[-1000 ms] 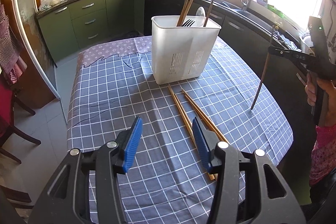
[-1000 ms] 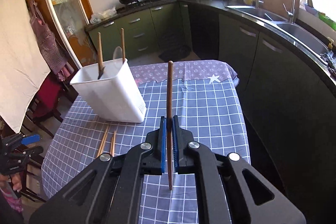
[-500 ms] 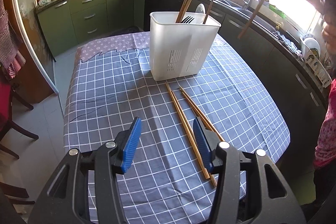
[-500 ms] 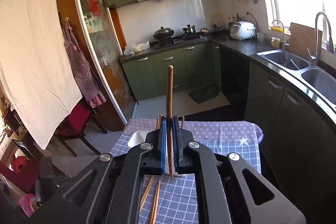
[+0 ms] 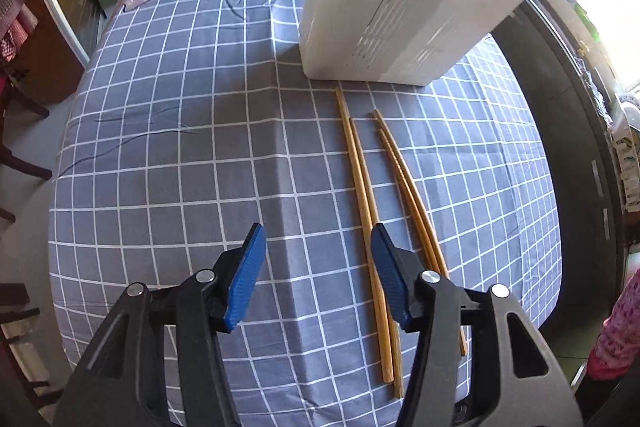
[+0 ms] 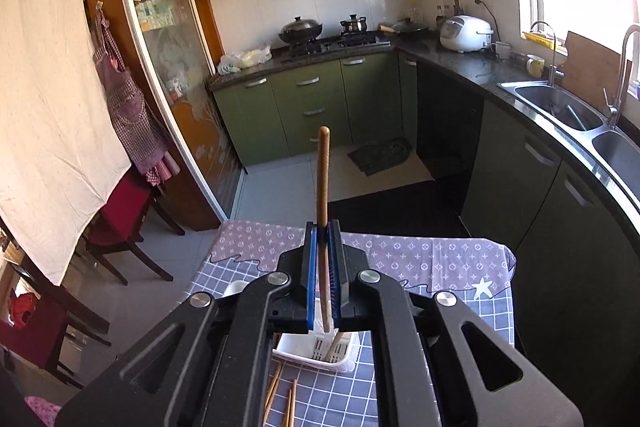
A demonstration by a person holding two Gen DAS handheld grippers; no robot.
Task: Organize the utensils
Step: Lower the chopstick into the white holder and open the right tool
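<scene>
The checked tablecloth (image 5: 180,155) is taking up most of the left wrist view, with the white utensil holder (image 5: 400,7) sitting at its far side. In the right wrist view the holder's open top (image 6: 316,347) is showing straight below the right gripper (image 6: 323,279), which is what matters here. That gripper is clamping a brown chopstick (image 6: 322,179), long axis running up and down, lower tip hanging just over the opening. I'd say the drop needs nothing more than going straight down and letting go, though I can't tell which compartment it's lined up with.

The left gripper (image 5: 318,275) is hovering low over the cloth with its jaws spread wide and nothing between them. Four loose chopsticks (image 5: 362,195) are lying on the cloth, long axes pointing from the gripper toward the holder, slightly right of its centre line and partly passing under its right finger. So the left hand is the nearer one for those, I reckon.
</scene>
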